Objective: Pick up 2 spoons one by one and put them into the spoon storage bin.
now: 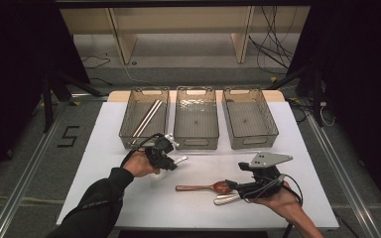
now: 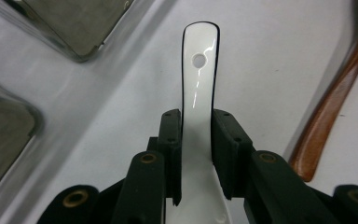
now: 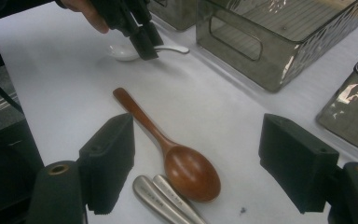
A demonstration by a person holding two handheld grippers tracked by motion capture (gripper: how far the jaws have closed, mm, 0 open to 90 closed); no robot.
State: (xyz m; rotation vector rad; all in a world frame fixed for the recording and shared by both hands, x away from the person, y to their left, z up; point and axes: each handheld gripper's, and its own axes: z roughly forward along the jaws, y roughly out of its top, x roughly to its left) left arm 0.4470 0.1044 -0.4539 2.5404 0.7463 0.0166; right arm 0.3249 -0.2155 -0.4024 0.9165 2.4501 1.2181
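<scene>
My left gripper clamps the white spoon at centre frame, not yet binned, my right gripper stands wide over the wooden spoon, chopsticks already in upper-left bin.

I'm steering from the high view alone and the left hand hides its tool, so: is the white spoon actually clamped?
Observer: Yes. In the left gripper view the left tool has both pads pressed on the handle of the white spoon.
Operator: Which end points away from the tool?
Observer: The handle tip, the end with a small round hole.
Operator: And the right tool?
Observer: The right tool stands wide open above the wooden spoon; nothing is between its pads.
</scene>
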